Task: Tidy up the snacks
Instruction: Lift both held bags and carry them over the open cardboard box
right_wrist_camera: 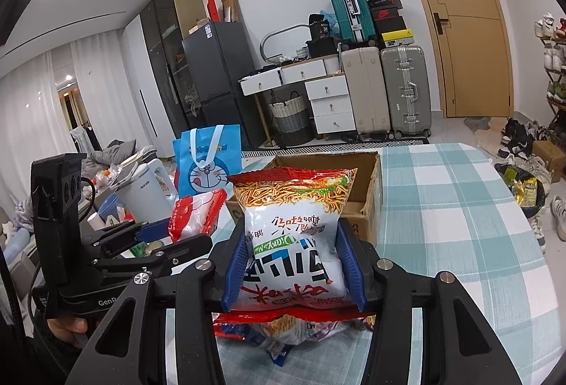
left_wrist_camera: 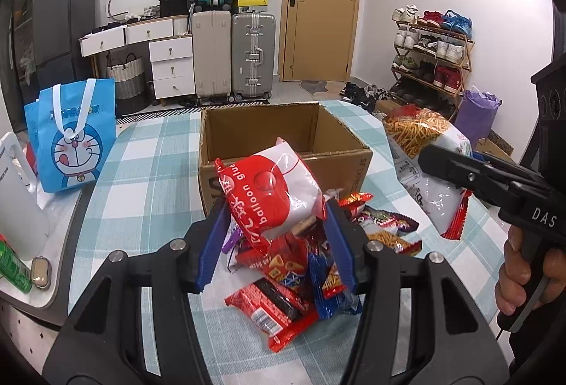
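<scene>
Snacks are light, crinkly, slippery: your left gripper [left_wrist_camera: 276,243] clamps the balloon pack [left_wrist_camera: 279,187], right gripper [right_wrist_camera: 293,264] the noodle bag [right_wrist_camera: 293,229], probably near its lower edge.

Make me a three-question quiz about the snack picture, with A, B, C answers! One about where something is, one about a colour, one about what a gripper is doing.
1. Where does the cardboard box stand?
A. on the checked tablecloth
B. on the floor
C. on the shoe rack

2. What colour is the cartoon bag?
A. green
B. blue
C. yellow

3. What is the right gripper doing?
A. hanging open with nothing in it
B. pinching a noodle snack bag
C. holding a cup

Answers: 1 A, the box sits on the tablecloth behind the snack pile. 2 B, the bag is bright blue with white handles. 3 B, its blue pads press both sides of the noodle snack bag.
</scene>
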`<control>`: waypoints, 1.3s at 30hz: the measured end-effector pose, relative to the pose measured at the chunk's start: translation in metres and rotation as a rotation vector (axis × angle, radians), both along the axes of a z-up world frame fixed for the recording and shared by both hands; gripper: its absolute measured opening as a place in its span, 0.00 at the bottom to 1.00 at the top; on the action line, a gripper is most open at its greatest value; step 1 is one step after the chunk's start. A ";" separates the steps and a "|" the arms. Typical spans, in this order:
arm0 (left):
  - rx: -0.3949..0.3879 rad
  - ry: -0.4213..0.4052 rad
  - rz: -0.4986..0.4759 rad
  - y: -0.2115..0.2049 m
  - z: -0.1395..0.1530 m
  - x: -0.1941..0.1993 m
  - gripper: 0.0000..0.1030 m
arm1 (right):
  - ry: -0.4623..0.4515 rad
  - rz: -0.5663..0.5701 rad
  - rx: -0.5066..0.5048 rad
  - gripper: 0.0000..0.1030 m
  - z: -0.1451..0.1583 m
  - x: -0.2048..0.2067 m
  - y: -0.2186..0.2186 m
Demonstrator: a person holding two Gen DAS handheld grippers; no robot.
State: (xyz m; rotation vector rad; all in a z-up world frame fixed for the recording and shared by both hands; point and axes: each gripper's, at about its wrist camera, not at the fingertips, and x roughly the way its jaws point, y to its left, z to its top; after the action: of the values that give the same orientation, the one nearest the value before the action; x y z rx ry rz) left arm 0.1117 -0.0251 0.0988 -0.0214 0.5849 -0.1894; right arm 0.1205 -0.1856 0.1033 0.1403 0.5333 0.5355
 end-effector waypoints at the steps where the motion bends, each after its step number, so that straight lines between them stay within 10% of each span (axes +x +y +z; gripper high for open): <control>1: 0.002 -0.001 -0.002 -0.001 0.001 0.004 0.50 | -0.002 -0.001 0.001 0.47 0.001 0.003 0.001; 39: 0.045 0.054 0.085 0.009 -0.003 0.162 0.50 | 0.114 -0.046 0.043 0.47 -0.014 0.129 0.030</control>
State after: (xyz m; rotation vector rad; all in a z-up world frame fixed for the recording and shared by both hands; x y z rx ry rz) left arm 0.2733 -0.0159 0.0955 -0.0072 0.6403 -0.0935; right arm 0.2491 -0.1556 0.0892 0.2251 0.6284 0.4963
